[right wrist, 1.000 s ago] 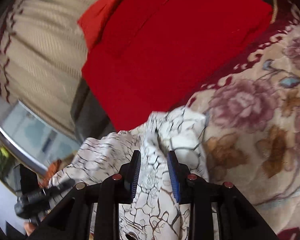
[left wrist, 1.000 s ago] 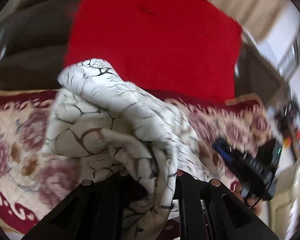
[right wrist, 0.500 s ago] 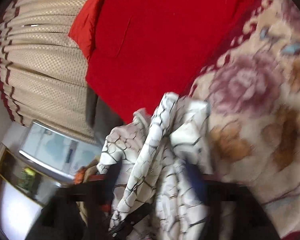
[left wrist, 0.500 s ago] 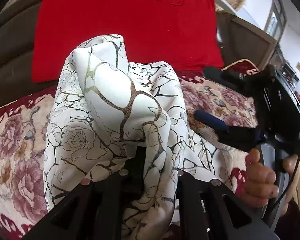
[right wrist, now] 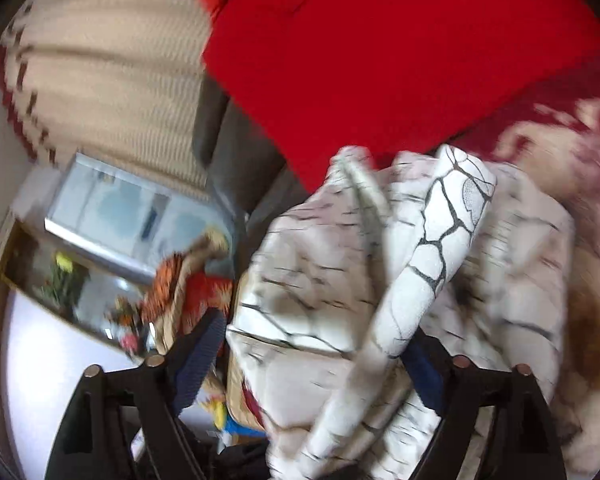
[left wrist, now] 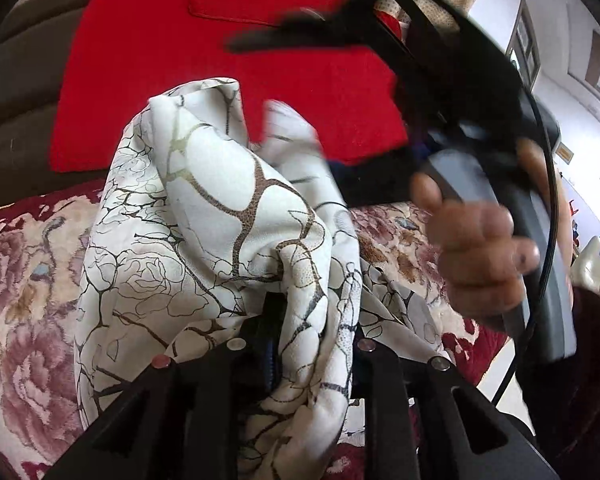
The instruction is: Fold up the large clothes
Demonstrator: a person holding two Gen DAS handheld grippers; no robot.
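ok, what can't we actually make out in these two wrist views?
- Left gripper pads: left wrist view, buried in the cloth; grip itself unseen.
- Right gripper: jaws wide, just been opening; motion blur in the right wrist view hides whether the pads touch the cloth between them.
- Garment type and shape: bunched in both views.
- Right gripper in the left view: smeared by motion.

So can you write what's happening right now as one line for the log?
step: folding | left gripper: fingers pinching white crackle-print cloth, just easing | right gripper: just opened wide, cloth loose between fingers | surface: floral blanket
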